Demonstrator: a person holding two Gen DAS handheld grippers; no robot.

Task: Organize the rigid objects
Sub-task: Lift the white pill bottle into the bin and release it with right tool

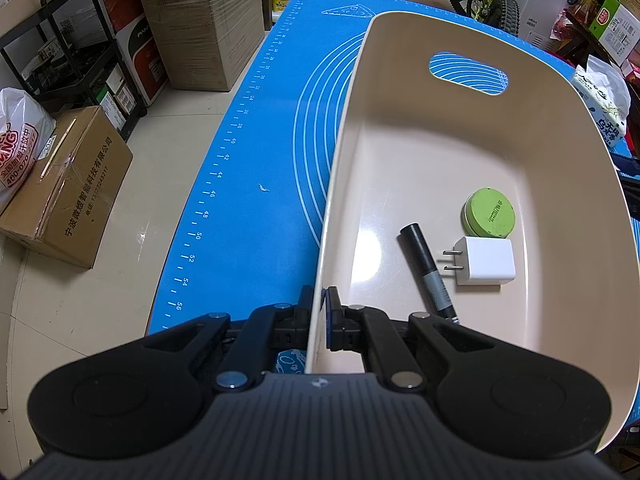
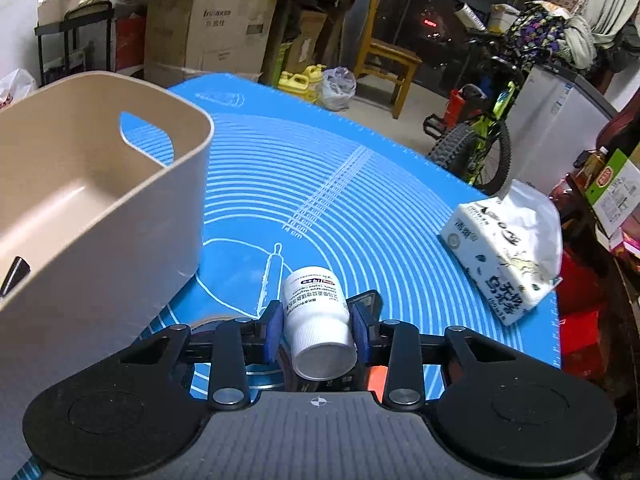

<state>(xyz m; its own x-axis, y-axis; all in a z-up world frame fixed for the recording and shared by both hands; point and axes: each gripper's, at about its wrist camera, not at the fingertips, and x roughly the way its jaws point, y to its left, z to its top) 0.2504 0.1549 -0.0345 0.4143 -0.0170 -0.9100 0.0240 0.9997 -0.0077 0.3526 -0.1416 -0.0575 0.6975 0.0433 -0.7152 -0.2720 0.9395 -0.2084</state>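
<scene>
Right wrist view shows the white bottle (image 2: 316, 312) that we hold in our right gripper (image 2: 316, 320). Its blue pads (image 2: 273, 330) press on both sides of the bottle body, so the fingers stand at a narrow, middle width, closed on it. The bottle lies with its ribbed cap toward the camera and its printed label toward 12 o'clock. It is above the blue mat (image 2: 340, 184), and we cannot tell if it touches the mat.

At 10 o'clock from the bottle stands the beige bin (image 2: 100, 240), with a handle cut-out in its far wall. At 3 o'clock, well apart, a tissue pack (image 2: 500, 256) lies on the mat near its edge.

Left wrist view looks down into the same beige bin (image 1: 440, 128). Our left gripper (image 1: 320, 320) is closed on the near wall of the bin: one finger is outside the wall, the other inside, and almost no gap is between them. On the bin floor, at 2 o'clock from this gripper, lie three things: a black marker (image 1: 426, 266), a white charger (image 1: 484, 266) just beside it with its prongs toward the marker, and a green round tin (image 1: 490, 212) touching or almost touching the charger on its far side.

Outside the mat, at 9 o'clock, cardboard boxes (image 1: 64, 188) stand on the floor.
</scene>
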